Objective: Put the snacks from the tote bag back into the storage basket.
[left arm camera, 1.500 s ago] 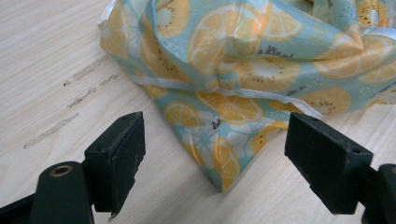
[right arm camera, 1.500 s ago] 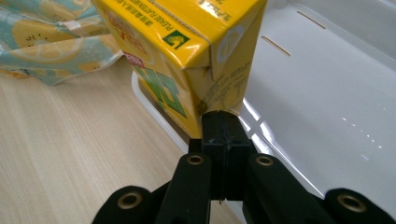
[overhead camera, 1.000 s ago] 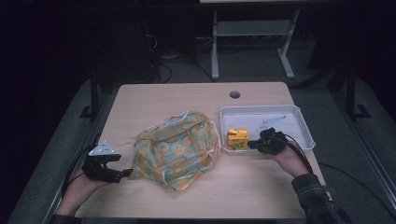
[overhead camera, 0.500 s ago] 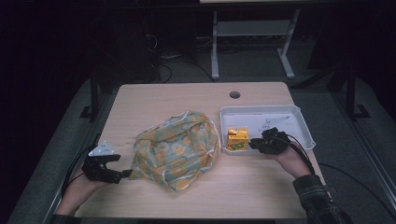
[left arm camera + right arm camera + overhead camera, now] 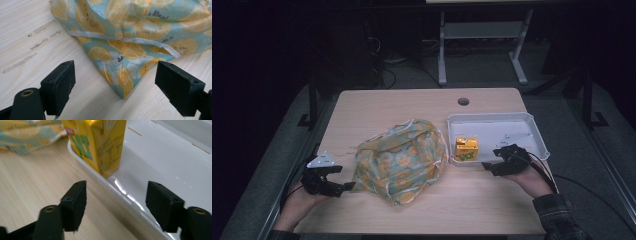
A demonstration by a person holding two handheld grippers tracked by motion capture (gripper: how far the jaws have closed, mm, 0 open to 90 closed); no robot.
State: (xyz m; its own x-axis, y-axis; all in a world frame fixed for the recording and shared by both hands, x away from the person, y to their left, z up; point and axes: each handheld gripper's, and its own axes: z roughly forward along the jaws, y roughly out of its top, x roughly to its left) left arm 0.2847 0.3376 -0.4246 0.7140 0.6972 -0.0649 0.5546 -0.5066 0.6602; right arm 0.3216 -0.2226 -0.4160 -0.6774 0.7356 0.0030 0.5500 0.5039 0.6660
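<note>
A yellow juice carton (image 5: 466, 148) stands upright in the near left corner of a white tray (image 5: 512, 122). My right gripper (image 5: 491, 159) sits just to its right at the tray's near rim. Its jaws have just been opening and nothing is between them. In the right gripper view the carton (image 5: 100, 142) stands free beyond the open gripper (image 5: 116, 202), inside the tray (image 5: 155, 170). A lemon-print cloth bag (image 5: 402, 157) lies mid-table. My left gripper (image 5: 341, 177) rests open at its left. In the left gripper view a corner of the bag (image 5: 130, 30) points between the untouching jaws of the gripper (image 5: 115, 85).
The tray's right half holds a small pale scrap (image 5: 514, 137). A round cable hole (image 5: 463, 101) is in the table's far edge. Bare wood lies behind the bag and along the front. The bag's edge (image 5: 27, 135) lies left of the tray.
The right gripper has opened and drawn back a little from the carton, toward the right and the table's front. The carton stays upright in the tray. The left gripper has not moved.
</note>
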